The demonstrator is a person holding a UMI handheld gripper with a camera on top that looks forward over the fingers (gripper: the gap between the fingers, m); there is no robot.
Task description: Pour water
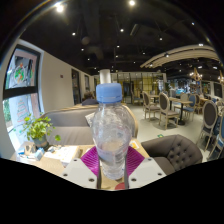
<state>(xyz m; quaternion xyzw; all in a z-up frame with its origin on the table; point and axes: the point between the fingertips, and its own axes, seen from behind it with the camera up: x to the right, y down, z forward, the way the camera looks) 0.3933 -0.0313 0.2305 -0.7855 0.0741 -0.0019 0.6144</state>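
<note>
1. The water bottle (pixel 111 135) stands upright between the gripper (pixel 112 165) fingers, on the table (pixel 62 158).
2. A potted plant (pixel 37 131) sits left of the bottle.
3. A sofa (pixel 172 152) lies right, beyond the table.
4. Dining chairs (pixel 168 108) stand farther back right.

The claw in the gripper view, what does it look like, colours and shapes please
The claw shows two pale, whitish fingers with flat angular ends, splayed at the bottom of the view. Each bears a magenta pad with a fine ribbed texture on its inner face. No cables, markings or sleeve are visible.
</note>
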